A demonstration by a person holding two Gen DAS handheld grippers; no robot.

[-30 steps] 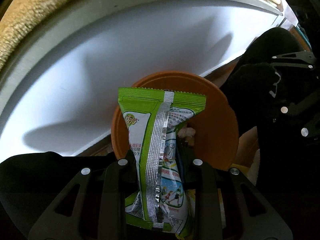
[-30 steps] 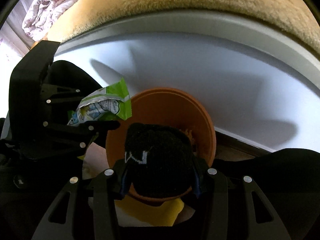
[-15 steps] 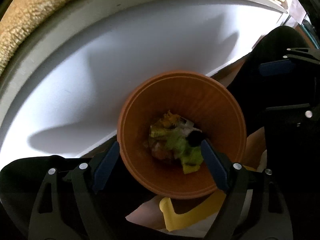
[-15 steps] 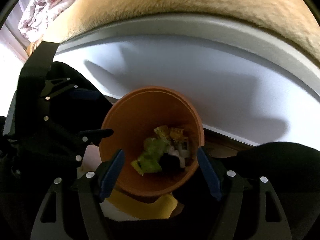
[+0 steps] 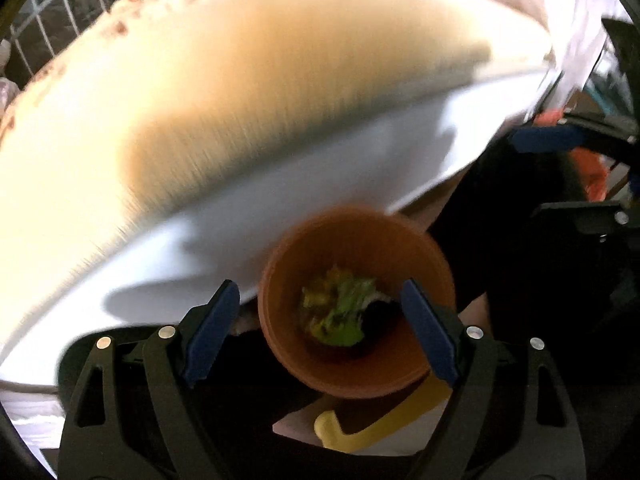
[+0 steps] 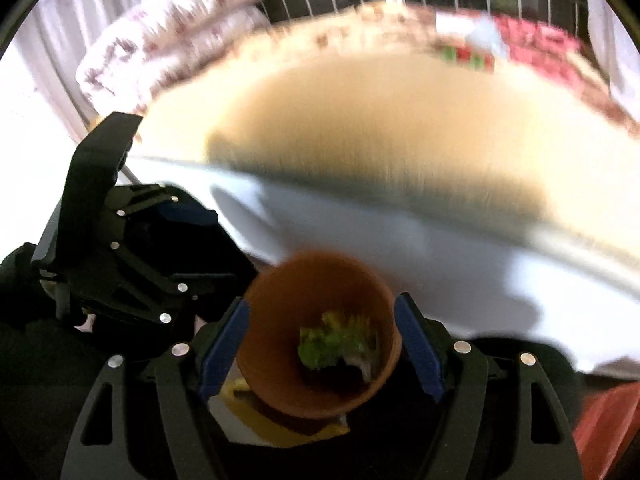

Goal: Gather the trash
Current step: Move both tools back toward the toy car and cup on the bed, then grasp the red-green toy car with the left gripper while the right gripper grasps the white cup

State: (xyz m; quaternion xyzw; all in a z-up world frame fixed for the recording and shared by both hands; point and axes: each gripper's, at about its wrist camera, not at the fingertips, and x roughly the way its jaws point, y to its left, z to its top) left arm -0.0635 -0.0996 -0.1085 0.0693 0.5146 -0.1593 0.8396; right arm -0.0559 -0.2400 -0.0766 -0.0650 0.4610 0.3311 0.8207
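An orange bin (image 5: pixel 356 364) stands upright and open-topped straight ahead of the left hand-held gripper (image 5: pixel 322 332), between its spread blue fingers (image 5: pixel 212 332). At its bottom lies trash (image 5: pixel 340 312): crumpled green and yellow wrappers beside something dark. The picture is blurred, so details are unclear.

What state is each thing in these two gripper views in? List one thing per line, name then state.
left gripper: open, empty, above the bin
right gripper: open, empty, above the bin
orange bin: upright, holding trash
green wrapper: crumpled, inside the bin
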